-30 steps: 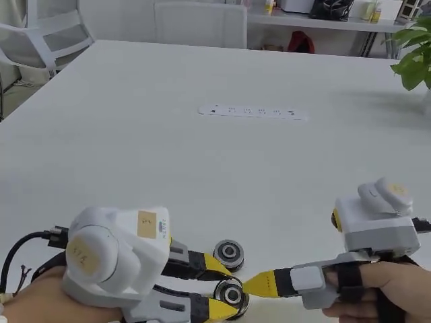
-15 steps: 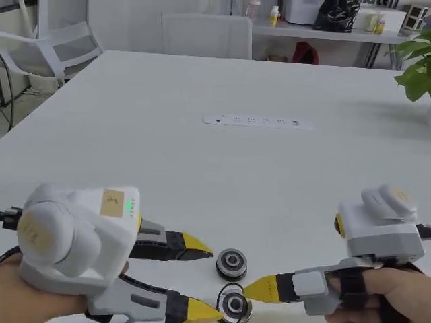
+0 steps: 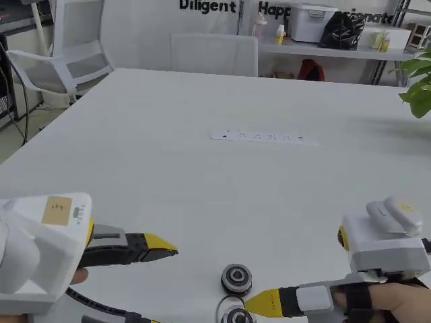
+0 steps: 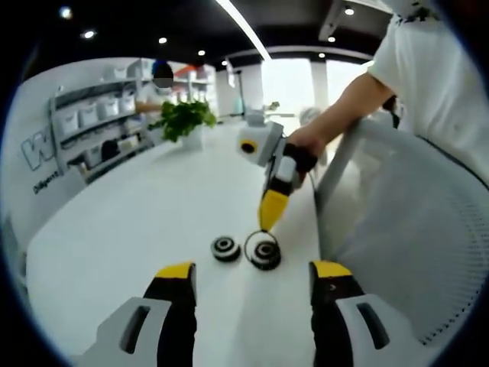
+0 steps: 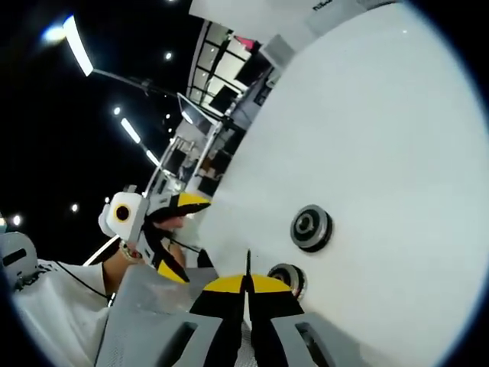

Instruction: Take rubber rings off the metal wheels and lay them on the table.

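Two small metal wheels lie near the table's front edge. The farther wheel (image 3: 237,276) (image 4: 226,248) (image 5: 311,228) lies flat on its own. The nearer wheel (image 3: 234,315) (image 4: 267,254) (image 5: 289,277) has a thin black rubber ring (image 4: 254,238) (image 3: 220,307) (image 5: 247,262) half lifted off it. My right gripper (image 3: 250,304) (image 5: 246,284) is shut, pinching that ring at its tips. My left gripper (image 3: 155,286) (image 4: 252,274) stands open to the left of both wheels, touching neither, with nothing between its jaws.
A white power strip (image 3: 262,136) lies across the middle of the white table (image 3: 202,175). Chairs (image 3: 214,54) stand at the far edge and the far left. A green plant (image 3: 419,91) sits at the right. A person's arm and white shirt (image 4: 428,84) are in the left gripper view.
My left gripper has opened wider and drawn back to the left, away from the nearer wheel. The right gripper stays pinched at that wheel. The head camera has tilted up.
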{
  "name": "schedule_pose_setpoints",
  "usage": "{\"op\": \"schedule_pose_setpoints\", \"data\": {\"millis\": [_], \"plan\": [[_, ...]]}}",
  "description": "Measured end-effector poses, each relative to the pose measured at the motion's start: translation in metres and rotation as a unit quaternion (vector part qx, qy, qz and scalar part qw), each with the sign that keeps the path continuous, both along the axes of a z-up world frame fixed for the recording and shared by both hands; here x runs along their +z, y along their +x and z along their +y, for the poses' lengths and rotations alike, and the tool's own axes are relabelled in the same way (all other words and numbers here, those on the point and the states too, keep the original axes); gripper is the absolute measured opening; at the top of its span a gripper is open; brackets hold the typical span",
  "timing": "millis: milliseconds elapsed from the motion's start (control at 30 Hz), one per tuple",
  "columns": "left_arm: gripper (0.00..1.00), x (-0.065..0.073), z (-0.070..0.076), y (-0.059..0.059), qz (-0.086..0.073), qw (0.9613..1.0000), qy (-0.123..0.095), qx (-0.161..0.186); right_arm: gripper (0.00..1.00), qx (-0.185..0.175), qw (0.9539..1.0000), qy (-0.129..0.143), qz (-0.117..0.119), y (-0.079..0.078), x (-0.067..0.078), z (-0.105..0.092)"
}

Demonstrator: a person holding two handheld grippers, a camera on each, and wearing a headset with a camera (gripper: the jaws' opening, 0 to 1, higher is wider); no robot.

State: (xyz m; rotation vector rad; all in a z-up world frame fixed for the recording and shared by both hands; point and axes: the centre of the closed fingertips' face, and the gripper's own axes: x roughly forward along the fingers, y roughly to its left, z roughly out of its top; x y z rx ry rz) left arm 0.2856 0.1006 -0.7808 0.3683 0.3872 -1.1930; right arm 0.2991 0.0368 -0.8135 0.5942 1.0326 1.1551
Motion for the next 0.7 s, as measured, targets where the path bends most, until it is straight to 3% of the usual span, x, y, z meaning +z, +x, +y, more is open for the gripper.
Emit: {"op": "schedule_pose_setpoints", "data": {"millis": [167, 400, 500, 600, 700], "plan": [[0.63, 0.007, 0.011, 0.001, 0.003, 0.9998, -0.010, 0.018, 0.00, -0.010, 0.9999, 0.006, -0.011, 0.007, 0.008, -0.004], [0.67, 0.018, 0.033, 0.004, -0.004, 0.9980, -0.022, 0.059, 0.00, -0.033, 0.9982, 0.044, -0.026, 0.016, 0.032, -0.004], [0.69, 0.018, 0.043, 0.004, -0.001, 0.9967, -0.022, 0.078, 0.00, -0.031, 0.9969, 0.066, -0.030, 0.015, 0.046, 0.000], [0.71, 0.021, 0.052, 0.002, 0.000, 0.9944, -0.037, 0.099, 0.00, -0.031, 0.9951, 0.086, -0.038, 0.014, 0.061, 0.003], [0.71, 0.021, 0.060, 0.001, 0.002, 0.9927, -0.037, 0.115, 0.00, -0.023, 0.9943, 0.092, -0.048, 0.010, 0.070, 0.007]]}}
